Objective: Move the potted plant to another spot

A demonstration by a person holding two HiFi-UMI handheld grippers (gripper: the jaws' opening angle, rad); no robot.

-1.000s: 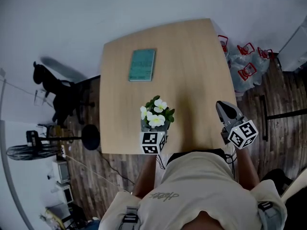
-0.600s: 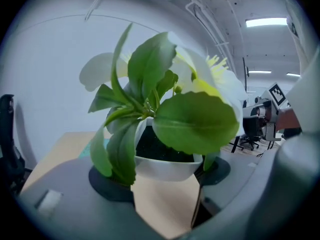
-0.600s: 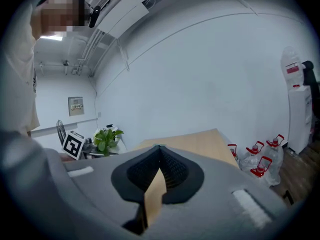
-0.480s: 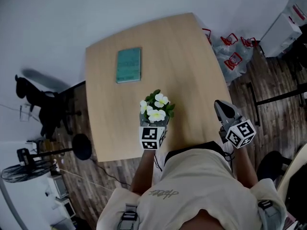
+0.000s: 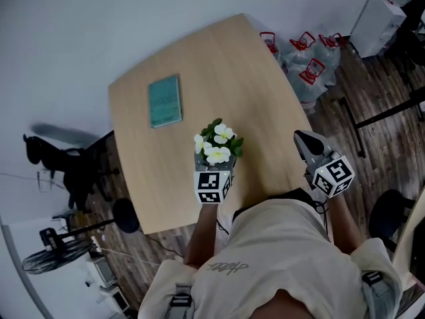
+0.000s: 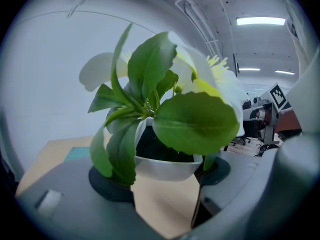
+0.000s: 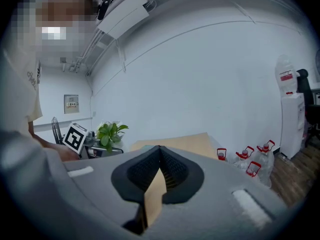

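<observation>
Tongs: two, one in each of the person's hands, each with a marker cube on it.
Left tongs: jaws stand wide and the dark pads are pressed against either side of a white pot, so it has hold of the potted plant.
Right tongs: tips are together with nothing between them, only a sliver of worktop showing through. They hang over the near right edge.
Potted plant: just one, green leaves and about three white blooms seen from above. It's over the near half of the worktop, close to the person. Can't tell whether its base touches the wood.
Book: one teal book, lying flat toward the far left, well apart from the plant.
Worktop: one light wood top with rounded corners, mostly bare.
Water bottles: looks like four, with red handles, bunched on the floor by the far right corner.
Room: white wall, dark plank floor, a white water dispenser at far right, a black chair and a standing fan on the left.
</observation>
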